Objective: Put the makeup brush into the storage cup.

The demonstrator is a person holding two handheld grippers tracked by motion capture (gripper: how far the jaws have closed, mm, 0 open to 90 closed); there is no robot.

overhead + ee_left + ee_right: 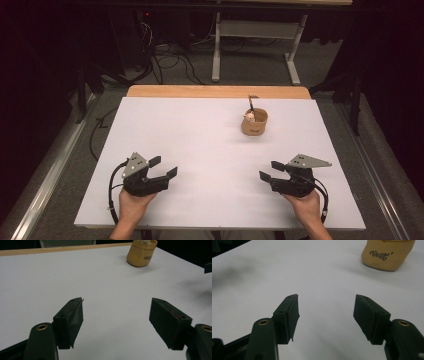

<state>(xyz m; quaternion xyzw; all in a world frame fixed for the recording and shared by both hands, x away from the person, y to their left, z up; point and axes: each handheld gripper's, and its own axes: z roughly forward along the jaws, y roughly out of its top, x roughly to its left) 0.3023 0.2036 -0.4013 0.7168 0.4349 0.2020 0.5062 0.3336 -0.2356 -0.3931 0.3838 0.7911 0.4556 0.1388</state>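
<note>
- On the white desk (200, 150), toward its far right quarter: one tan cup (254, 123), upright, dark script on its side, holding a small pale figure (248, 117) and a thin dark stick (252, 103) that rises above the rim.
- Near the cup, on its right and closer to the person: right claw (267, 170), released, jaws wide, nothing between them.
- Well apart from the cup, at the near left: left claw (163, 167), released, empty.
- Risk, judged: the cup looks light and top-heavy; a jaw catching the stick or nudging the rim on approach could tip the cup and spill its contents.
- Risk, judged: a hard pinch may crumple the soft wall.
</note>
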